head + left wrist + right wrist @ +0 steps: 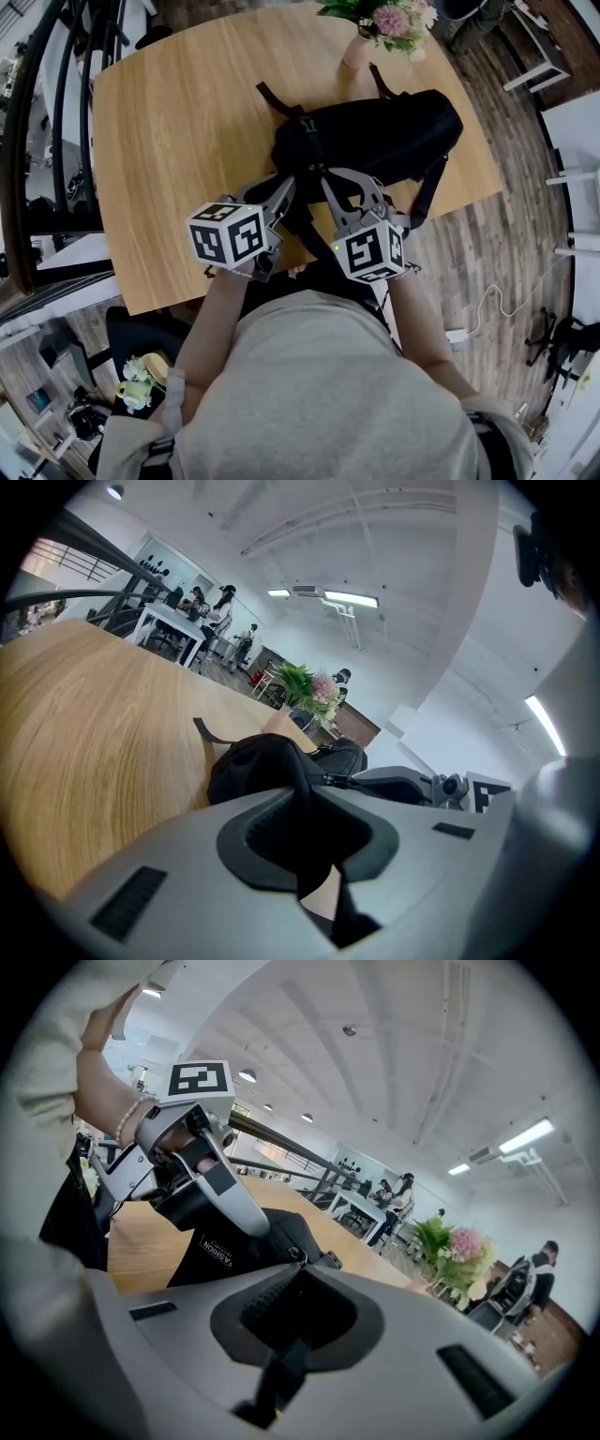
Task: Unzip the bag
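Observation:
A black bag point(375, 136) lies on the wooden table point(178, 122), straps trailing over the near edge. Both grippers meet at its near end. My left gripper point(284, 187) is shut on a fold of the bag's black fabric point(267, 771), just beside the zip line point(339, 781). My right gripper point(330, 183) is shut on a thin black tab point(281, 1363) that hangs between its jaws, below a small metal zip ring point(298, 1256). In the right gripper view the left gripper point(234, 1211) rests against the bag point(211, 1258). The zip's track is mostly hidden by the jaws.
A pink vase of flowers point(361, 47) stands at the table's far edge behind the bag. The table's near edge runs right under the grippers. A dark stair rail point(37, 141) runs along the left. People stand far off point(220, 607) in the room.

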{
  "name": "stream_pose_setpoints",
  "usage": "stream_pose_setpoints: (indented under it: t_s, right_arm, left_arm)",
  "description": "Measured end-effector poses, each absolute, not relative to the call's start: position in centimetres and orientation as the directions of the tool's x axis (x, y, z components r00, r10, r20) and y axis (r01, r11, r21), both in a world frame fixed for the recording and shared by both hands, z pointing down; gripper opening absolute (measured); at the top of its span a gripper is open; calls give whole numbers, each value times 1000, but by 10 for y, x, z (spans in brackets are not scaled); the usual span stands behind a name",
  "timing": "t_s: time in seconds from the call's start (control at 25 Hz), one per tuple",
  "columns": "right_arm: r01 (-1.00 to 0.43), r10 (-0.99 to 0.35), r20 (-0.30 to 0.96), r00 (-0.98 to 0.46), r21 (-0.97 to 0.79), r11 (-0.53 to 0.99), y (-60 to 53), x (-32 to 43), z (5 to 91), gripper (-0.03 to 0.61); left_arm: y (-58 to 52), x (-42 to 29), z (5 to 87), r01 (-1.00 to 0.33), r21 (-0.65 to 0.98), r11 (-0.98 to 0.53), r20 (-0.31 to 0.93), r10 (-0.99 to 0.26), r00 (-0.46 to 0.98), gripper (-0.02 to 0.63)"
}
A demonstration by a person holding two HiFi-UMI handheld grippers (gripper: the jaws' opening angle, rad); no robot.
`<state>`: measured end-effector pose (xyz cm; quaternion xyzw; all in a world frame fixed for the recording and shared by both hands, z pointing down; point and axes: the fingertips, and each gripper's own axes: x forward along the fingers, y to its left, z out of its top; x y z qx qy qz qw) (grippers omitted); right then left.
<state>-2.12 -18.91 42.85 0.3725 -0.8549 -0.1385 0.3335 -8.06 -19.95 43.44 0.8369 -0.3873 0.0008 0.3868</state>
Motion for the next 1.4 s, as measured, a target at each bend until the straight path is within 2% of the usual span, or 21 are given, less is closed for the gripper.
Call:
stream_pose_setpoints:
  t_s: [0.76, 1.4]
  right_arm:
    - [-451, -634, 487, -600, 448, 771, -187, -19, 444, 21]
    - [-533, -645, 483, -592, 366, 763, -199, 11, 423, 9]
  left_arm:
    - [-196, -83, 439, -723, 624, -297, 346, -724, 596, 60]
    - [-196, -89, 435, -769, 593, -237, 352, -783, 513, 58]
